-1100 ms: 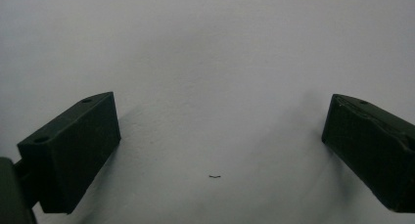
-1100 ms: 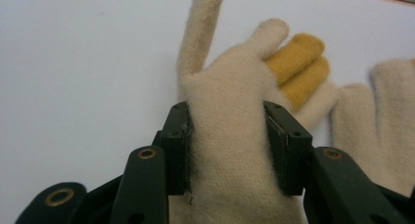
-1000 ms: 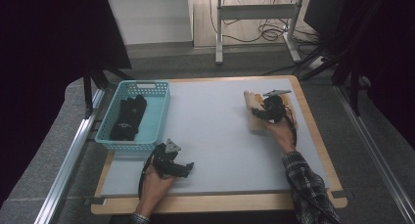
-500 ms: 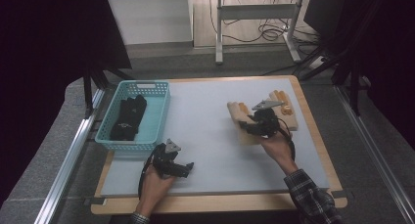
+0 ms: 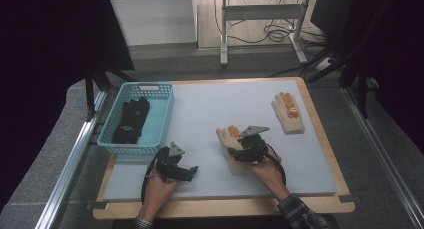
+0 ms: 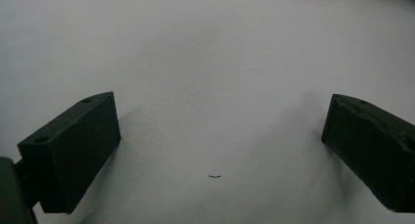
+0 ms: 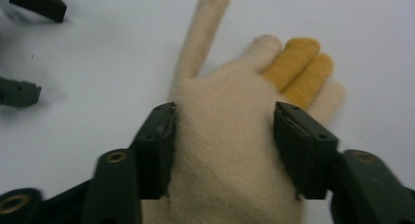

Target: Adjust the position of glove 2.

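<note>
Right gripper (image 5: 243,150) gripped a cream glove (image 5: 231,139) across its palm, centre-frame in high view; jaws bore on both sides w/ fabric between. Left gripper (image 5: 181,168) sat wide open, empty, lower left. Second glove (image 5: 288,114) lay upper right; basket (image 5: 161,120) upper left. Best to lift slowly & keep the squeeze even, so knit won't slip. No readable writing anywhere.
</note>
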`<state>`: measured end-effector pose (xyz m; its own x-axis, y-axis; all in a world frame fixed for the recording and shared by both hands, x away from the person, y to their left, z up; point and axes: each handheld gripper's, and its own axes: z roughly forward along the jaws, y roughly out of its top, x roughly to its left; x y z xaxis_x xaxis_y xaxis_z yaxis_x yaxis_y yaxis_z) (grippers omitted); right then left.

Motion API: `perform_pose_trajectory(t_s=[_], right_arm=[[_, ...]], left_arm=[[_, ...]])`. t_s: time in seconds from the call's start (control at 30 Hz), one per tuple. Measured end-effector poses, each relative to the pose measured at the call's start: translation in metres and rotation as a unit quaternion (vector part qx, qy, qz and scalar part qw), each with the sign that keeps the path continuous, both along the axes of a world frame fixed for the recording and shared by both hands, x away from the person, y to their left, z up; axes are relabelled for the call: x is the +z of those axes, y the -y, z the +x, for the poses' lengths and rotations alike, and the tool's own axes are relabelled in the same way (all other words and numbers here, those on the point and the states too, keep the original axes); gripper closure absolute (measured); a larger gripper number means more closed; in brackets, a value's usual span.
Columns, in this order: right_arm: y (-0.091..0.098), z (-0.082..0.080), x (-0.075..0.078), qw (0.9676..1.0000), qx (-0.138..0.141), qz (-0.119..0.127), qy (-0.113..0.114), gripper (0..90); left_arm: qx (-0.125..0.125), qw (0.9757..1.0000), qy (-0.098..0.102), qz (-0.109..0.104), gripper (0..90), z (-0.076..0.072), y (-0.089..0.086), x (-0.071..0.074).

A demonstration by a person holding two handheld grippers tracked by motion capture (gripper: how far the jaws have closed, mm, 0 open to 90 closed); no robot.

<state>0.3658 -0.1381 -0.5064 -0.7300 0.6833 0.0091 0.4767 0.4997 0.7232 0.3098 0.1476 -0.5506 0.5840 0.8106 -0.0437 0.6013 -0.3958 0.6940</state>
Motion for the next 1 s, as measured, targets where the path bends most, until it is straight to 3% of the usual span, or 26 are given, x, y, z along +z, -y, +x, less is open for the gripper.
perform_pose_trajectory(t_s=[0.2, 0.43, 0.57, 0.9, 1.0], right_arm=[[0.018, 0.000, 0.012, 0.9999, -0.007, 0.014, 0.004, 36.6], [0.053, -0.010, 0.008, 0.9999, -0.004, 0.006, -0.011, 70.7], [0.063, -0.019, -0.003, 0.9997, -0.002, 0.003, -0.025, 76.6], [0.046, -0.038, -0.015, 0.9986, 0.036, 0.019, -0.034, 76.8], [0.039, -0.041, -0.014, 0.9985, 0.048, 0.013, -0.023, 74.5]], left_arm=[[0.000, 1.0000, 0.000, 0.000, 1.2, 0.000, 0.000, 0.000], [0.001, 1.0000, -0.001, -0.001, 1.2, 0.000, 0.000, 0.000], [0.000, 1.0000, -0.001, 0.000, 1.2, 0.000, 0.000, 0.000], [0.001, 1.0000, 0.000, -0.001, 1.2, 0.000, 0.000, 0.000], [0.001, 1.0000, 0.000, -0.001, 1.2, 0.000, 0.000, 0.000]])
